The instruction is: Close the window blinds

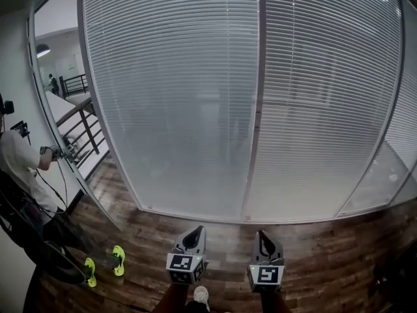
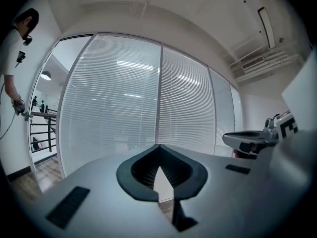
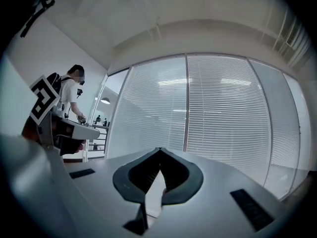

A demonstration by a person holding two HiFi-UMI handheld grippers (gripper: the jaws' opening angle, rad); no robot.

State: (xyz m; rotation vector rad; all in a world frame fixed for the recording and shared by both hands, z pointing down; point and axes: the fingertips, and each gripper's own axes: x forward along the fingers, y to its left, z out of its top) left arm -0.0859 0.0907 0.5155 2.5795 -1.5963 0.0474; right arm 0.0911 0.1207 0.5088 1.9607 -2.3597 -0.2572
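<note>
Item 1: window blinds (image 1: 176, 90), 12 o'clock, lowered over the glass panels, slats seemingly tilted part-open, well apart from both tools.
Item 2: left gripper (image 1: 193, 235), 6 o'clock, jaws together, nothing held.
Item 3: right gripper (image 1: 264, 238), just beside it, likewise closed and empty.
I judge both ride low because I can make out no cord or wand to grip.

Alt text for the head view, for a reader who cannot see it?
The left tool and right tool, both shut and empty, are held low, side by side, facing a wall of white horizontal blinds. The wooden floor runs below them, and a person in a white shirt is at far left.
</note>
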